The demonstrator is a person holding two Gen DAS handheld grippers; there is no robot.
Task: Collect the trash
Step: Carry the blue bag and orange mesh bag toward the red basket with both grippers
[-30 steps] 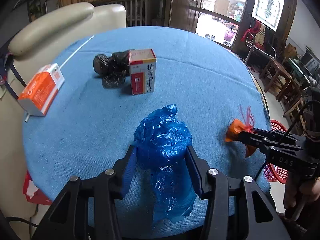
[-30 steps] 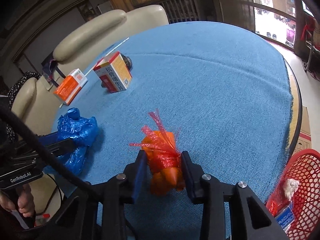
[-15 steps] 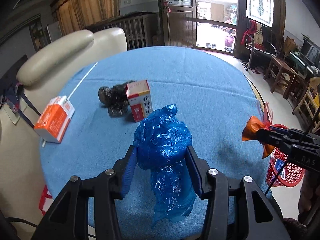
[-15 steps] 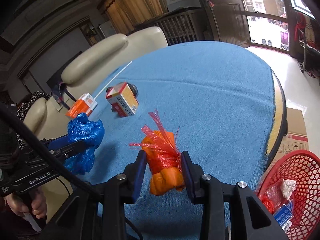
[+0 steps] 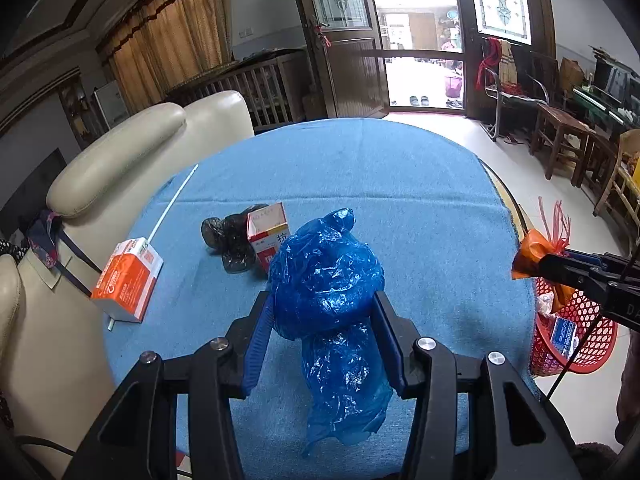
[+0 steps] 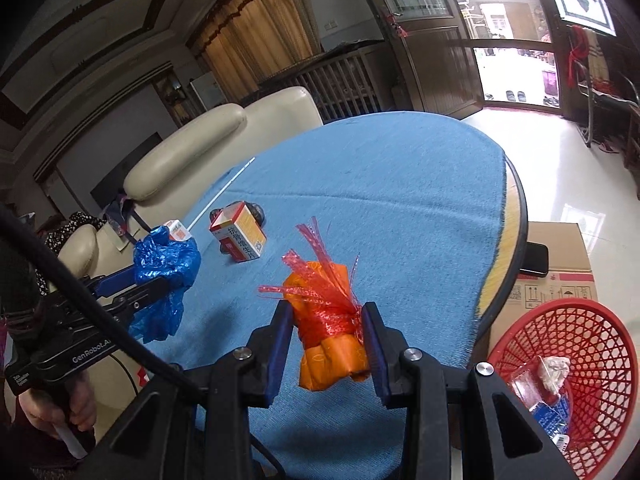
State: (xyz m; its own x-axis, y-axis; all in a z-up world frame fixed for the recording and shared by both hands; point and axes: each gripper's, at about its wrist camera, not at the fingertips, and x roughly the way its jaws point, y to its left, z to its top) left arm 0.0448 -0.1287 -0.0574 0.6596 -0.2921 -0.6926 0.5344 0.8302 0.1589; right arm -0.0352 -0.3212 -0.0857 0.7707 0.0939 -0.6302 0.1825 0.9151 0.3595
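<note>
Above the near edge of the bench (image 6: 400, 184), your left claw (image 5: 324, 312) grips a blue bag (image 5: 326, 280); your right claw (image 6: 326, 336) clamps an orange bundle (image 6: 328, 340). Both are likely light, soft and crushable: hold them at the bunched middle. Basket (image 6: 600, 320) stands beyond the right edge.

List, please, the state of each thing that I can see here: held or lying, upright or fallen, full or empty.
blue plastic bag: crumpled, held above the table by the left gripper.
orange bundle in red net: held by the right gripper.
red-and-white box: standing, top flap open.
orange carton: lying on its side.
black bag: crumpled, on the cloth.
red basket: on the floor, partly filled.
</note>
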